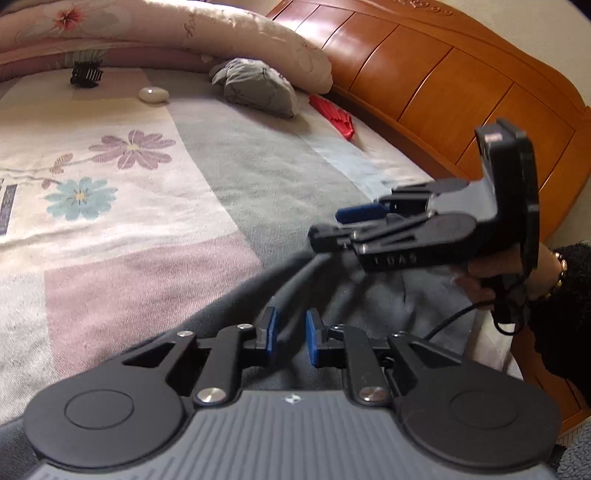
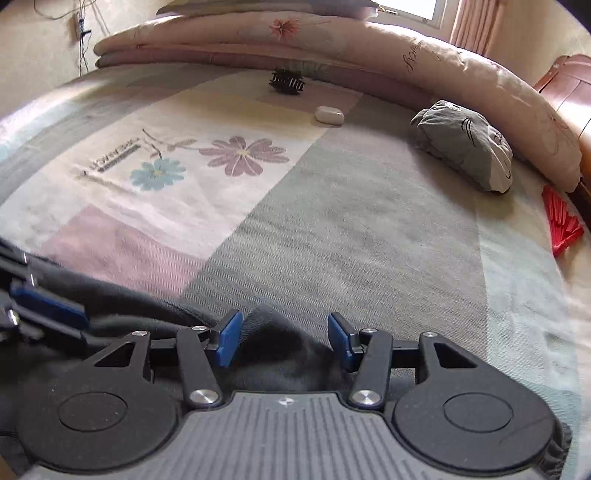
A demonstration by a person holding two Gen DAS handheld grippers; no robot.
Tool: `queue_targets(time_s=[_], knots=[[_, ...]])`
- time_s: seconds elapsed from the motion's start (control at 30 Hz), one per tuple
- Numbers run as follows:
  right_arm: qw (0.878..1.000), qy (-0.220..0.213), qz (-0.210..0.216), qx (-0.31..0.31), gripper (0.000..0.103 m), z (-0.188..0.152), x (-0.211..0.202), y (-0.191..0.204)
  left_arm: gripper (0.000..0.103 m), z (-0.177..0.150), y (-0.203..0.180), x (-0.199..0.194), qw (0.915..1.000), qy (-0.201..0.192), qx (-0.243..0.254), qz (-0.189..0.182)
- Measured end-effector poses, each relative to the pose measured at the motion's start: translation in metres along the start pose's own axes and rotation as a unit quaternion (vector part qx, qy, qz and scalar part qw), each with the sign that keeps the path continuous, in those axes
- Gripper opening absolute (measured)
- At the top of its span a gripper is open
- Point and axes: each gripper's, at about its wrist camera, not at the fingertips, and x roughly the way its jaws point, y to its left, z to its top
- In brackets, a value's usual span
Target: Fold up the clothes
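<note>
A dark grey garment [image 1: 388, 295] lies bunched at the near edge of the bed. In the left wrist view my left gripper [image 1: 291, 325] stands narrowly open, and a fold of the garment runs between its blue pads without being pinched. My right gripper [image 1: 328, 225] hovers just beyond it to the right, held by a hand [image 1: 480, 273] in a black fuzzy sleeve. In the right wrist view the right gripper [image 2: 284, 328] is open wide, with a raised peak of the dark garment [image 2: 280, 354] between its fingers and untouched by them. One pad [image 2: 48, 306] of the left gripper shows at the left edge.
The flowered bedsheet [image 2: 332, 221] stretches ahead. At the back lie a folded pink quilt [image 2: 258, 33], a black hair claw [image 2: 287, 82], a white case [image 2: 328, 115], a grey plush cushion [image 2: 465, 147] and a red fan [image 2: 561, 225]. A wooden headboard [image 1: 443, 74] bounds the right.
</note>
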Motion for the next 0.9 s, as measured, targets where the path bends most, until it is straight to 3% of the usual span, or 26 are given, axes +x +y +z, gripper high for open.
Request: queue_targets(time_s=[0.1,0.3,0.47,0.63,0.9], knots=[[1.000,-0.003,0.002,0.016,0.057,-0.011,-0.010,-0.006,0.019,0.014,0.003,0.005,0.9999,-0.012,0.006,-0.002],[0.999,-0.019,-0.001,0.051,0.057,-0.022,-0.018,-0.013,0.021,0.017,0.003,0.051,0.9978,0.062,0.010,-0.021],[0.997,-0.026,-0.002,0.070,0.057,-0.023,-0.019,-0.019,0.024,0.026,-0.001,0.046,0.9981,0.045,0.037,-0.020],[0.997,-0.028,-0.006,0.073,0.057,-0.019,-0.016,-0.020,0.030,0.036,0.011,0.062,0.9964,0.078,0.028,-0.021],[0.996,-0.036,-0.036,0.078,0.058,-0.008,-0.010,-0.027,0.030,0.032,0.001,0.059,0.9906,0.099,0.052,-0.079]])
